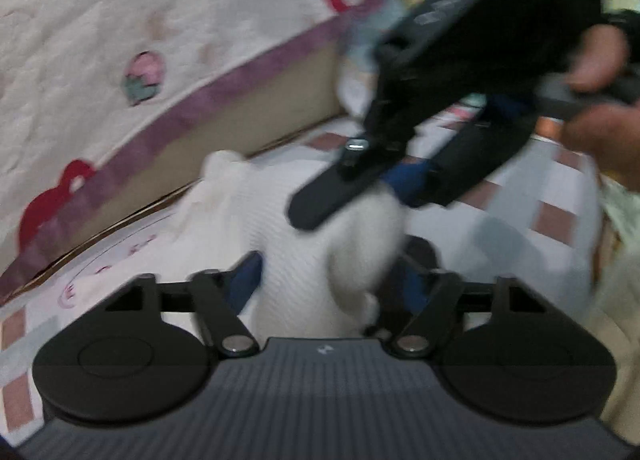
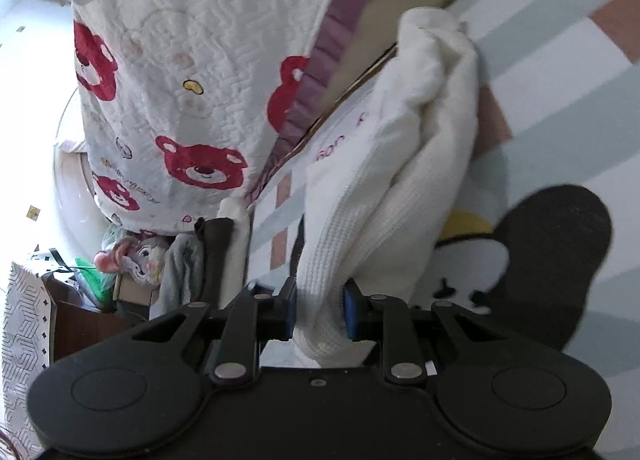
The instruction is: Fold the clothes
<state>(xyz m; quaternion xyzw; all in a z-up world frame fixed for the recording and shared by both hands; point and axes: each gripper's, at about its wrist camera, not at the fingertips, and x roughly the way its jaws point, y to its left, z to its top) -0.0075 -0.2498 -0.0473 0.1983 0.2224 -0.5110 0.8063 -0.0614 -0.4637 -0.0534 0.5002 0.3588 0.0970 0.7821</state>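
Observation:
A white ribbed knit garment (image 2: 400, 164) lies bunched on the checked floor mat (image 2: 568, 72) beside the bed. My right gripper (image 2: 320, 308) is shut on a thick fold of it, both blue pads pressing the knit. In the blurred left wrist view, the same garment (image 1: 288, 260) runs between the fingers of my left gripper (image 1: 330, 284) and fills the gap, so that gripper looks shut on it. The right gripper (image 1: 384, 196) hangs just ahead of the left one with a white lump of cloth under its tips. A person's hand (image 1: 600, 56) holds its handle.
A cream quilt with red bears (image 2: 192, 100) and a purple frill (image 2: 312, 84) hangs down the bed's side on the left. A black-and-white penguin figure (image 2: 552, 260) is on the mat. A plush toy (image 2: 140, 260), folded clothes and bags crowd the lower left.

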